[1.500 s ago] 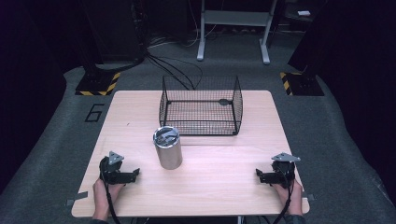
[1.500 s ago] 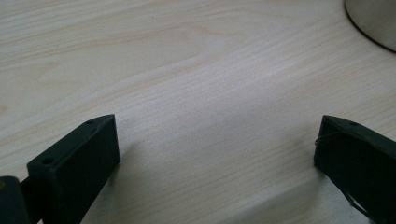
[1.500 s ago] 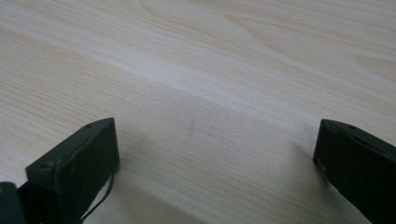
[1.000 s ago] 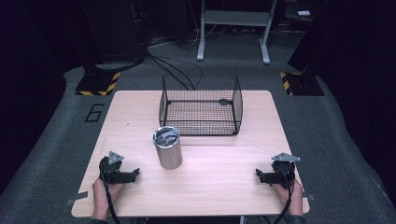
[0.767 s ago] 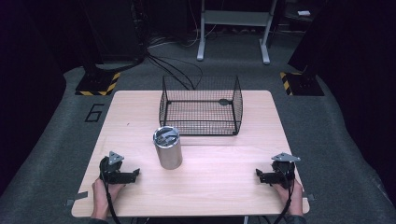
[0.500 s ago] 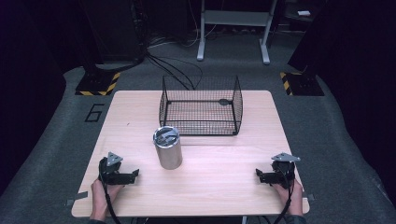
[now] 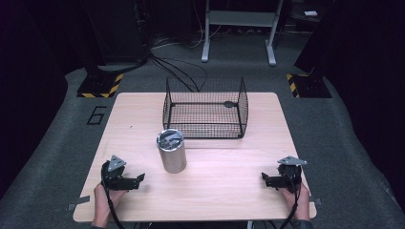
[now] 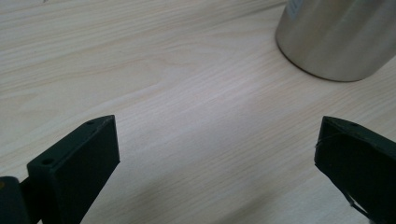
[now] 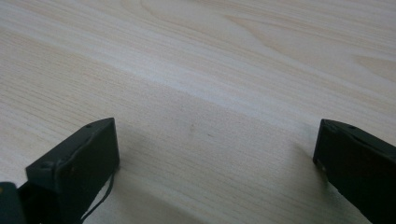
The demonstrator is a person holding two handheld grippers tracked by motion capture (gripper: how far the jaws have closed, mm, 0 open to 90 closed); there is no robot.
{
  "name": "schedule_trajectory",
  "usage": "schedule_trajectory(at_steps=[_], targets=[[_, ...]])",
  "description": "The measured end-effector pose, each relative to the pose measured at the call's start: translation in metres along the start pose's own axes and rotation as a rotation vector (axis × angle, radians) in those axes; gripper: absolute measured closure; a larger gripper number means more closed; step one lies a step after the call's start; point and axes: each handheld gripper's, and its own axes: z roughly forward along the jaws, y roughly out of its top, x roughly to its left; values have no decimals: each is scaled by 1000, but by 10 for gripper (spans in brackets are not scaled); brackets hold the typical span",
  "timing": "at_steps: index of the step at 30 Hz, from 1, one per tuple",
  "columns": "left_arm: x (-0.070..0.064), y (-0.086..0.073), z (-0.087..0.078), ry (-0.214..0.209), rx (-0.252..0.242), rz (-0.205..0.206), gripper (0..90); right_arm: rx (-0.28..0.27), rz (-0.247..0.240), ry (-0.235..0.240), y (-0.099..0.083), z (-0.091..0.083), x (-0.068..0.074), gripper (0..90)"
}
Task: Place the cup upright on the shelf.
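Brushed steel tumbler (image 7: 171, 151), upright, lidded, mid-table, just before wire basket (image 7: 205, 108)

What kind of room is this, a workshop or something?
Likely a lab or recording studio: a lone wooden table on grey carpet, dark surroundings, cables on the floor, and hazard-striped stand bases.

Black left gripper (image 7: 140, 179) and right gripper (image 7: 264, 178), grey three-cornered top plates, black trailing cables
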Motion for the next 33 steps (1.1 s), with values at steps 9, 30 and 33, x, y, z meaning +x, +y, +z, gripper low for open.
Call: schedule_trajectory(at_steps=[9,30,33], targets=[[-8,10,-9,-39,-46,18,0,-3,-1,0,0,0,0,0],[-38,52,-19,-219,-161,82,0,1,-5,0,0,0,0,0],[-44,60,-15,-237,-181,90,0,-1,3,0,0,0,1,0]])
